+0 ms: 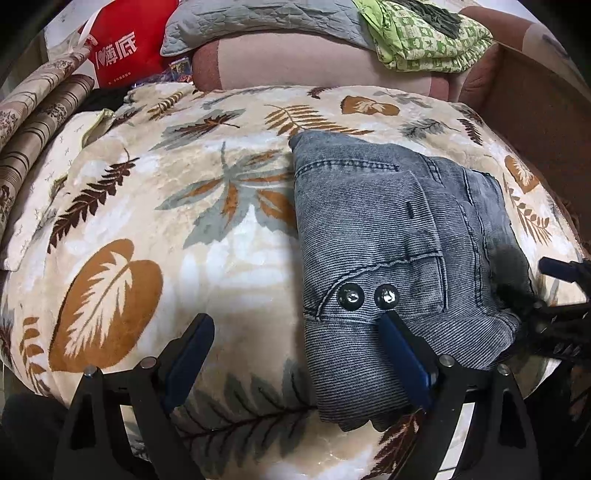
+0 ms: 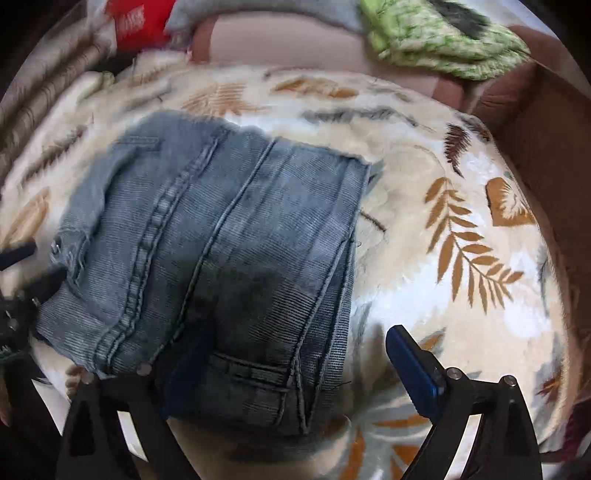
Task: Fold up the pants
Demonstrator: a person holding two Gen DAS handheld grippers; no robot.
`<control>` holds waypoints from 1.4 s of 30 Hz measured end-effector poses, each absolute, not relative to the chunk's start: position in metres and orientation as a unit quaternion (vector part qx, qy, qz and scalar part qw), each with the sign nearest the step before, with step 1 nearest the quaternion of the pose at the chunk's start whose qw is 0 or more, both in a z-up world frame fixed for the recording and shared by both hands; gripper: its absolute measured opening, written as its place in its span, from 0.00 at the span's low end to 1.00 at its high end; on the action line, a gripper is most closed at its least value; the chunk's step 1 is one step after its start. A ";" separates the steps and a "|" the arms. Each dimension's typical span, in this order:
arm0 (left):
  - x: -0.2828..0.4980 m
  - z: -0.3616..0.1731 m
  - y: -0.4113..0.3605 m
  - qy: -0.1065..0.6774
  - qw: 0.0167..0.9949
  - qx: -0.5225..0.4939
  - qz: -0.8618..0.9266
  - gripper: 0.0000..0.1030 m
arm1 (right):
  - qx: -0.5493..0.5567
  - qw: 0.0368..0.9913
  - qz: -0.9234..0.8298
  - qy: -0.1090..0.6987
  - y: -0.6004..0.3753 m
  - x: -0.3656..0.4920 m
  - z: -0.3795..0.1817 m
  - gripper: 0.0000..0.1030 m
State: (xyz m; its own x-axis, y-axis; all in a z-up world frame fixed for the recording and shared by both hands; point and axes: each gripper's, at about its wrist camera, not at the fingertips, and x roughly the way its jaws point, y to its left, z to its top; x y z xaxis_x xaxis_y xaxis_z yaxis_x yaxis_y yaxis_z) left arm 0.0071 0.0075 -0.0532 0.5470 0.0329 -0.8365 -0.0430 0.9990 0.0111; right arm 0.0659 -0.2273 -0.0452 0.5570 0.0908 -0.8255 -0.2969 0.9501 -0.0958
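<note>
The blue-grey denim pants lie folded into a compact stack on the leaf-patterned blanket, two metal snaps facing me. My left gripper is open and empty, its right finger over the stack's near left edge. In the right wrist view the pants fill the left-centre. My right gripper is open and empty, its left finger hidden beneath the stack's near edge, its right finger over bare blanket. The right gripper shows at the far right of the left wrist view.
A pink sofa back rises behind the blanket. On it lie a green patterned cloth, a grey quilt and a red cushion. Striped cushions sit at the left. A brown cardboard box stands at the right.
</note>
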 end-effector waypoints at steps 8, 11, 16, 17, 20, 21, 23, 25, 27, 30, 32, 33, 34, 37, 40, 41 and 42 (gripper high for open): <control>0.008 -0.052 0.008 0.479 0.877 -0.009 0.023 0.88 | -0.107 0.897 0.140 0.406 -0.216 0.030 -0.015 0.93; 0.007 -0.045 0.010 0.477 0.878 -0.018 0.020 0.88 | -0.109 0.880 0.139 0.441 -0.211 0.035 -0.050 0.93; 0.004 -0.028 0.004 0.453 0.891 -0.020 0.012 0.88 | -0.123 0.882 0.137 0.434 -0.205 0.033 -0.044 0.94; 0.006 -0.036 -0.003 0.466 0.885 0.003 0.011 0.88 | -0.120 0.882 0.139 0.435 -0.206 0.033 -0.045 0.94; 0.005 -0.050 -0.009 0.468 0.883 0.031 0.019 0.89 | -0.103 0.877 0.144 0.446 -0.209 0.038 -0.044 0.94; 0.007 -0.050 -0.006 0.474 0.880 0.021 0.016 0.89 | -0.099 0.879 0.145 0.443 -0.212 0.039 -0.041 0.94; 0.008 -0.049 -0.005 0.476 0.879 0.023 0.012 0.89 | -0.090 0.889 0.137 0.427 -0.223 0.037 -0.029 0.94; 0.007 -0.049 -0.006 0.472 0.881 0.026 0.014 0.89 | -0.071 0.907 0.132 0.394 -0.232 0.036 -0.010 0.94; 0.006 -0.050 -0.007 0.470 0.882 0.025 0.016 0.89 | -0.070 0.915 0.116 0.381 -0.236 0.040 -0.007 0.94; 0.006 -0.051 -0.006 0.472 0.881 0.023 0.014 0.89 | -0.144 0.875 0.101 0.451 -0.222 0.054 -0.057 0.94; 0.006 -0.050 -0.005 0.470 0.882 0.024 0.013 0.89 | -0.123 0.888 0.096 0.433 -0.228 0.047 -0.055 0.98; 0.006 -0.050 -0.005 0.471 0.882 0.021 0.015 0.89 | -0.123 0.885 0.096 0.438 -0.227 0.048 -0.053 0.98; 0.007 -0.050 -0.005 0.472 0.881 0.020 0.015 0.89 | -0.120 0.886 0.095 0.439 -0.227 0.049 -0.052 0.98; 0.006 -0.049 -0.005 0.468 0.883 0.022 0.011 0.89 | -0.115 0.882 0.101 0.445 -0.229 0.053 -0.050 0.98; 0.006 -0.044 0.002 0.470 0.883 -0.001 0.000 0.88 | -0.074 0.881 0.116 0.452 -0.242 0.061 -0.046 0.98; 0.006 -0.040 0.005 0.469 0.883 -0.009 -0.008 0.88 | -0.056 0.881 0.120 0.454 -0.250 0.062 -0.044 0.98; 0.005 -0.034 0.011 0.462 0.886 -0.021 -0.019 0.88 | -0.031 0.881 0.125 0.455 -0.259 0.061 -0.041 0.98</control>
